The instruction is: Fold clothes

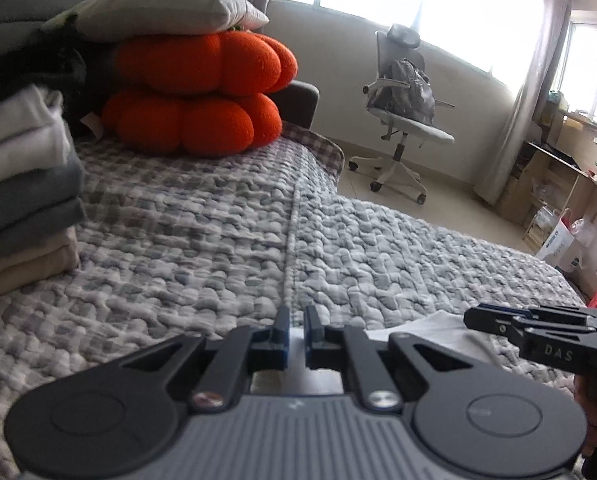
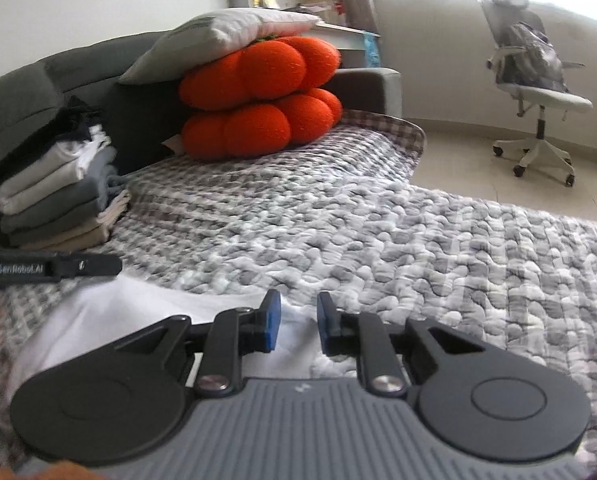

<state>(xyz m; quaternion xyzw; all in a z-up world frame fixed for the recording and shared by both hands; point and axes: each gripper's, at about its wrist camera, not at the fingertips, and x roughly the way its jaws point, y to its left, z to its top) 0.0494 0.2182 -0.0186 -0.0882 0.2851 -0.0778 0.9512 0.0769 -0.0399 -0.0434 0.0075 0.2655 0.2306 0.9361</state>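
While both tools hang low over the quilted bed cover (image 1: 218, 220), the white garment (image 2: 110, 312) lies flat on it right under them, its far edge reaching out just past the fingertips.

The left hand-held gripper (image 1: 296, 334) has its blue pads almost pressed together, with only a slim gap showing; white cloth is visible through that gap, but whether the pads actually pinch it I cannot tell from here. The right hand-held gripper (image 2: 298, 326) stands part-way spread, a clear space between its pads and white fabric below that space rather than caught in it, so I read it as not yet gripping.

Off to the far left sits a stack of folded clothes (image 2: 58, 196) against the grey sofa back (image 2: 26, 92), with two orange pumpkin cushions (image 2: 258, 104) and a pale pillow (image 2: 218, 36) behind. An office chair (image 2: 538, 80) stands on the floor beyond.

The risks, as I judge them:
- The right side may close on air, or on one layer only, because the cloth is thin and lies flat on a soft, bumpy quilt.
- The pads could snag the quilt along with the garment, lifting both.
- If one side grips and the other misses, the lift would come up skewed and the fold crooked.
- An uneven pull could drag the garment into wrinkles rather than raise a clean edge.
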